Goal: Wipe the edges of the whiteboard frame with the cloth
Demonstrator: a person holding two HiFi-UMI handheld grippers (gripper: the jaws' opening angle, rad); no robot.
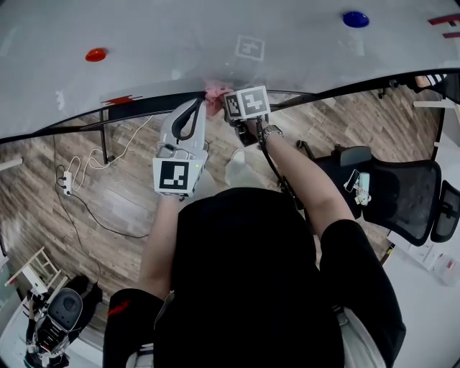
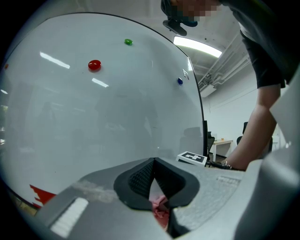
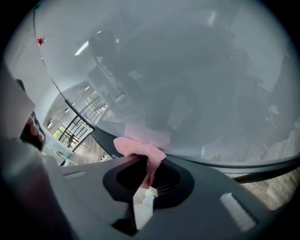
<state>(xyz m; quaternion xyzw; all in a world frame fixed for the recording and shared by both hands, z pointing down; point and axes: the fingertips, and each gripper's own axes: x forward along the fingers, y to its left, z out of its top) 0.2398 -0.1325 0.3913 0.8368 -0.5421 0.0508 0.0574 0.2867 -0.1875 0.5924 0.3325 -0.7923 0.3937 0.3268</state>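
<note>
Cloth [image 1: 214,93]: pink, bunched, lying on bottom edge of whiteboard frame [image 1: 147,105], directly ahead of person. Left gripper [image 2: 161,202]: jaws together, pinching small fold of cloth at tips. Right gripper [image 3: 146,180]: just beside left one, jaws clamped on strip of cloth, which rises from jaws and drapes over dark frame edge. Whiteboard [image 1: 215,43] beyond, grey, glossy. Red magnet [image 1: 95,54] on board to left, blue magnet [image 1: 355,19] far right. Office chair [image 1: 406,198] on wooden floor [image 1: 43,187], right of person.
</note>
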